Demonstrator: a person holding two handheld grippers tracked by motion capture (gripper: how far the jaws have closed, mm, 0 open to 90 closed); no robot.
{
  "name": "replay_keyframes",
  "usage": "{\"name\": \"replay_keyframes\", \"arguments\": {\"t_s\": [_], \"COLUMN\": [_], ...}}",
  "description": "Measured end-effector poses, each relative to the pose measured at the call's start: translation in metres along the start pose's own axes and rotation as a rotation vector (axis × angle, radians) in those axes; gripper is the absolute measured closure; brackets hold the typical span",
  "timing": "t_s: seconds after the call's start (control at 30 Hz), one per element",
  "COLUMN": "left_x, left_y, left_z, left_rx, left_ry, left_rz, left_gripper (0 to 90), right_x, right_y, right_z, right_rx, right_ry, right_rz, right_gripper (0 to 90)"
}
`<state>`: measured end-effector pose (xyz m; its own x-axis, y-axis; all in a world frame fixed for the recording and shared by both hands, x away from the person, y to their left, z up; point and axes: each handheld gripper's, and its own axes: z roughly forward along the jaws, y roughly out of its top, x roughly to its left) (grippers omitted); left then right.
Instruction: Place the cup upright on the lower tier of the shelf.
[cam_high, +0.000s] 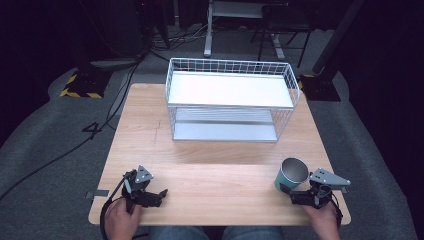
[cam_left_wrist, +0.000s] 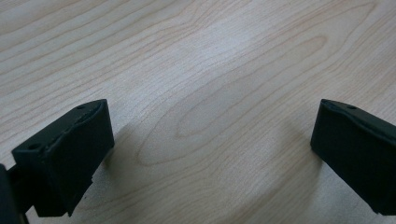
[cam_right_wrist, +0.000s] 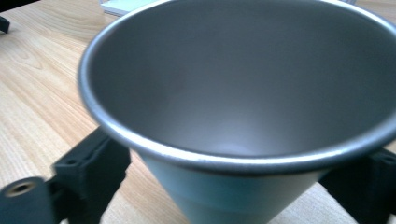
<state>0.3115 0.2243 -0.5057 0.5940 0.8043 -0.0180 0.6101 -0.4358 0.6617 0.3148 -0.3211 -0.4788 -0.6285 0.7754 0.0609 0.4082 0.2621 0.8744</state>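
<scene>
Left gripper (cam_high: 159, 194): held in the left hand (cam_high: 120, 217) at the near left corner of the wooden table (cam_high: 210, 175); jaws are spread wide over bare wood, with nothing between them in the left gripper view. Right gripper (cam_high: 295, 196): held in the right hand (cam_high: 322, 215) at the near right corner; its jaws are set on either side of the lower body of a cup (cam_high: 291, 175), seemingly closed on it, though contact itself is hidden beneath the rim in the right gripper view. Cup: teal outside, grey metal inside, empty, tilted toward the camera, located at the near right of the table. Wire rack (cam_high: 230, 100): white, two-tiered, with flat shelves, placed at the far middle of the table, well apart from both grippers. Floor (cam_high: 50, 130): grey carpet, crossed by black cables.
</scene>
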Motion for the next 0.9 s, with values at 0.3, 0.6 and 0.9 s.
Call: {"name": "replay_keyframes", "arguments": {"t_s": [0.3,0.6,0.9], "left_x": [0.0,0.0,0.0], "left_y": [0.0,0.0,0.0], "left_z": [0.0,0.0,0.0], "left_rx": [0.001,0.003,0.003], "left_ry": [0.0,-0.002,-0.003], "left_rz": [0.0,0.0,-0.002], "left_gripper": [0.0,0.0,0.0], "right_x": [0.0,0.004,0.009], "right_y": [0.0,0.008,0.035], "right_z": [-0.002,-0.005,0.0], "right_rx": [0.0,-0.006,-0.021], "right_ry": [-0.003,0.007,0.027], "right_rz": [0.004,-0.016,-0.034], "right_gripper": [18.4,18.5,18.5]}}
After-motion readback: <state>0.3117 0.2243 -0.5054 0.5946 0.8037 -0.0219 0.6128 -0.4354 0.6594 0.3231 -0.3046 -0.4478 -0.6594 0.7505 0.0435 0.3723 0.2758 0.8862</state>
